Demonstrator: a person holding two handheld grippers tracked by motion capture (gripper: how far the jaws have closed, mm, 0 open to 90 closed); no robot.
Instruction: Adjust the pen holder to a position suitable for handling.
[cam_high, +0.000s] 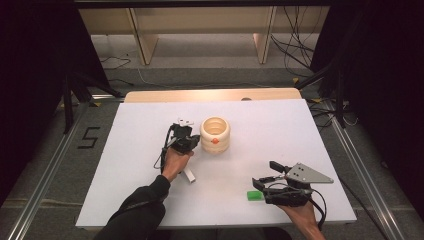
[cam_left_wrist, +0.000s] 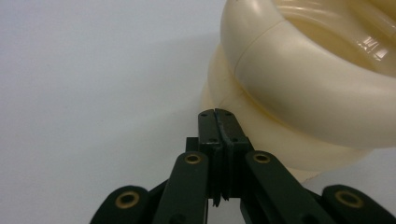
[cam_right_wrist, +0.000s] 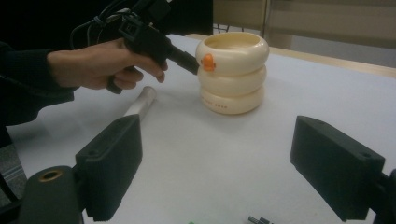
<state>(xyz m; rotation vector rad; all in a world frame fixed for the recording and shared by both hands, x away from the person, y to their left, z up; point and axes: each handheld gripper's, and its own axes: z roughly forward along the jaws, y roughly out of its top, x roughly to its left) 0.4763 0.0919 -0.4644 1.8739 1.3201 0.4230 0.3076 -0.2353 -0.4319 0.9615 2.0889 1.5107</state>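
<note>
One green block (cam_high: 255, 195), one ringed pot (cam_high: 215, 134), one tube (cam_high: 189, 175).

The cream pot (cam_left_wrist: 299, 88) is cut off by the top and right edges in the left gripper view. The small print on its base (cam_right_wrist: 219, 105) is too small to read.

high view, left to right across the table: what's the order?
left tool → cream ringed pot → green block → right tool
</note>
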